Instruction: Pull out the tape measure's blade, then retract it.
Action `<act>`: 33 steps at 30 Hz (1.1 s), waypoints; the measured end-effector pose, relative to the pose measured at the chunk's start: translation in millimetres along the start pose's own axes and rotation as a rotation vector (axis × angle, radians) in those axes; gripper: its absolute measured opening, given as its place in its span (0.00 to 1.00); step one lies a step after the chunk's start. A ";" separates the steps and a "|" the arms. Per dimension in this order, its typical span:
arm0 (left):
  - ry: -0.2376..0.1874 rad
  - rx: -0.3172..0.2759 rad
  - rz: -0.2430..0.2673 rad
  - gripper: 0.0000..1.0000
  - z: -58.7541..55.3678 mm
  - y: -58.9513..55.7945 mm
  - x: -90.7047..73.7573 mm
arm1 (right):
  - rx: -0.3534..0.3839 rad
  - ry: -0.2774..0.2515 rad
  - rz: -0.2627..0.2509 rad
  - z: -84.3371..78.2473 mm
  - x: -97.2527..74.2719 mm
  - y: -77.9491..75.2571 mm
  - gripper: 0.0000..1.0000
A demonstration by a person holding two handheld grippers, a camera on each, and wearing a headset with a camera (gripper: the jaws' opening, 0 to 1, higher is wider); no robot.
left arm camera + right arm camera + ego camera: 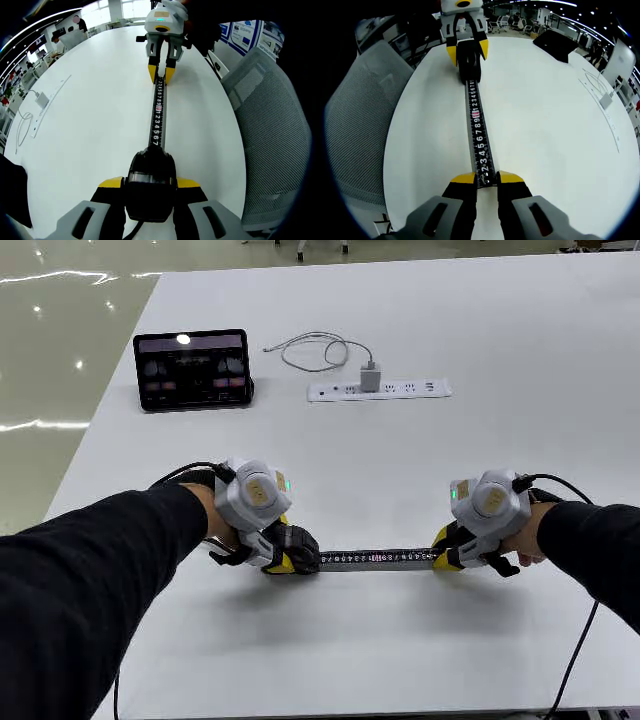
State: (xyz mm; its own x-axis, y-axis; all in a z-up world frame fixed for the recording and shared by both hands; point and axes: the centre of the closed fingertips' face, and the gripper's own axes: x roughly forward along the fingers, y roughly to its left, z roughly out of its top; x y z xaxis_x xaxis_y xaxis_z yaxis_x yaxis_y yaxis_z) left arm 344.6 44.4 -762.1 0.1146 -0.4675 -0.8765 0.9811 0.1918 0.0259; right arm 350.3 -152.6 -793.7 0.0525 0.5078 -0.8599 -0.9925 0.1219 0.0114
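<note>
My right gripper (485,179) hid the blade (477,135) at its hook. My left gripper (150,182) covered the tape measure case (151,172) at its sides. The far tablet (193,368) was too small to read.

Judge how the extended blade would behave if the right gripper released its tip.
The blade is a thin strip stretched straight between the case and the right gripper, so it is probably fairly stiff over this short span. Released, it would likely snap back into the case. The chunky case, held by the left gripper, probably won't tip.
</note>
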 end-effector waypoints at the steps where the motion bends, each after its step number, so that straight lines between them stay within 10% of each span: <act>1: 0.000 -0.002 0.000 0.32 -0.1 0.0 -0.1 | 0.001 0.001 0.000 -0.3 -0.2 0.6 0.10; 33: 0.001 0.002 0.003 0.32 -0.8 -0.6 0.1 | 0.014 0.035 -0.020 -31.3 -19.3 -4.1 0.10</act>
State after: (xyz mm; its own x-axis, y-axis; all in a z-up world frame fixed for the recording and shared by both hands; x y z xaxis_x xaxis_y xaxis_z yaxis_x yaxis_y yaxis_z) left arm 343.9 44.9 -762.5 0.1172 -0.4665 -0.8767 0.9811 0.1915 0.0292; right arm 349.8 -189.6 -793.1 0.0686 0.4747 -0.8775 -0.9896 0.1439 0.0005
